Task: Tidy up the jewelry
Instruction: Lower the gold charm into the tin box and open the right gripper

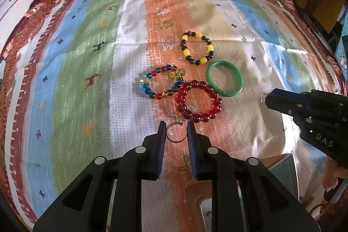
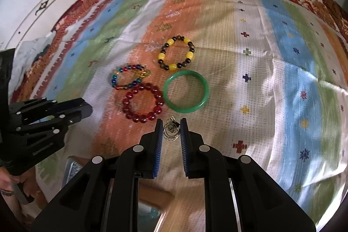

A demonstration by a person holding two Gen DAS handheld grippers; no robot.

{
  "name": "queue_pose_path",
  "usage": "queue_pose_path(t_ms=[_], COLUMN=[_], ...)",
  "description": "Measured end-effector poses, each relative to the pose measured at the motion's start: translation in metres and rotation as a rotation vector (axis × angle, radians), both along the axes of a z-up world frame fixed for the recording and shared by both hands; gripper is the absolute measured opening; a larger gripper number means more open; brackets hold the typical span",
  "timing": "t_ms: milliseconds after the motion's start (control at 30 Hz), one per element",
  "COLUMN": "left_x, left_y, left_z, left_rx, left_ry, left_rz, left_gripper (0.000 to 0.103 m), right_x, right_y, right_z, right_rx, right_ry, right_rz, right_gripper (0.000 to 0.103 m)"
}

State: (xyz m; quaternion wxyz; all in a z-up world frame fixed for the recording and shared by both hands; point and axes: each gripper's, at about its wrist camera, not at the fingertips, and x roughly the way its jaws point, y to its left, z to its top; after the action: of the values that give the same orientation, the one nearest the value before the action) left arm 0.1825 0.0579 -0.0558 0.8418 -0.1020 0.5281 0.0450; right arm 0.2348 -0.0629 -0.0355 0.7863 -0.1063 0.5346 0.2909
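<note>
**Both grippers holding small pieces**

Left gripper (image 1: 176, 131) clamps a thin open silver ring (image 1: 175, 131). Right gripper (image 2: 171, 128) clamps a small silver-gold trinket (image 2: 171, 129). Red bead bracelet (image 1: 199, 101), green bangle (image 1: 225, 78), yellow-and-dark bead bracelet (image 1: 197, 48), multicoloured bead bracelet (image 1: 162, 82) lie clustered on the striped tablecloth (image 1: 87, 58).

Bright daylight glares off the glossy tablecloth (image 1: 250, 127); fisheye bends the edges, the right view slightly blurred.
</note>
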Motion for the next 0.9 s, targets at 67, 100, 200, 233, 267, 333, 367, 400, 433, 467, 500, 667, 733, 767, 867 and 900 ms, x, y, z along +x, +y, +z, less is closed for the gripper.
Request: queue_pose_path(t_ms=[67,100,200,233,267,333,367,400,433,467,500,667,733,767,867,900], left_x=[-0.003,-0.006,-0.014,-0.018,-0.020,-0.026,-0.028,-0.030,-0.033,-0.034,-0.037,-0.049,-0.055,-0.057,-0.066,-0.071], left_y=[-0.001,-0.001,-0.004,-0.006,-0.006,-0.007,-0.008,-0.009,-0.011,-0.011,-0.013,-0.020,-0.024,-0.026,-0.031,-0.032], left_z=[0.003,0.005,0.015,0.019,0.022,0.028,0.030,0.031,0.032,0.033,0.034,0.040,0.043,0.043,0.044,0.044], left_rx=[-0.003,-0.005,0.030,0.034,0.028,0.017,0.016,0.014,0.013,0.012,0.011,0.009,0.011,0.010,0.007,0.006], left_ry=[-0.008,-0.016,-0.053,-0.070,-0.078,-0.099,-0.103,-0.107,-0.112,-0.114,-0.120,-0.155,-0.170,-0.174,-0.186,-0.190], left_rz=[-0.001,-0.002,0.002,-0.007,-0.012,-0.014,-0.016,-0.020,-0.024,-0.027,-0.034,-0.051,-0.065,-0.067,-0.082,-0.087], left_gripper=[0.019,0.019,0.019,0.019,0.019,0.019,0.019,0.019,0.019,0.019,0.019,0.019,0.019,0.019,0.019,0.019], right_x=[-0.005,-0.009,-0.020,-0.025,-0.028,-0.035,-0.037,-0.039,-0.042,-0.045,-0.046,-0.060,-0.067,-0.069,-0.075,-0.078], right_y=[-0.002,-0.003,-0.005,-0.006,-0.007,-0.010,-0.010,-0.011,-0.012,-0.013,-0.015,-0.018,-0.019,-0.020,-0.022,-0.022], right_z=[0.003,0.006,0.014,0.019,0.021,0.025,0.027,0.028,0.028,0.029,0.030,0.034,0.034,0.035,0.035,0.035], right_rx=[0.015,0.028,0.060,0.076,0.085,0.107,0.112,0.112,0.117,0.132,0.143,0.159,0.153,0.148,0.141,0.143], right_ry=[-0.001,-0.001,-0.015,-0.025,-0.028,-0.033,-0.035,-0.039,-0.040,-0.034,-0.030,-0.051,-0.066,-0.076,-0.090,-0.090], right_rz=[0.001,0.001,0.010,0.014,0.016,0.020,0.023,0.025,0.029,0.028,0.026,0.026,0.029,0.026,0.028,0.028], right_gripper=[0.017,0.017,0.017,0.017,0.017,0.017,0.017,0.017,0.017,0.017,0.017,0.017,0.017,0.017,0.017,0.017])
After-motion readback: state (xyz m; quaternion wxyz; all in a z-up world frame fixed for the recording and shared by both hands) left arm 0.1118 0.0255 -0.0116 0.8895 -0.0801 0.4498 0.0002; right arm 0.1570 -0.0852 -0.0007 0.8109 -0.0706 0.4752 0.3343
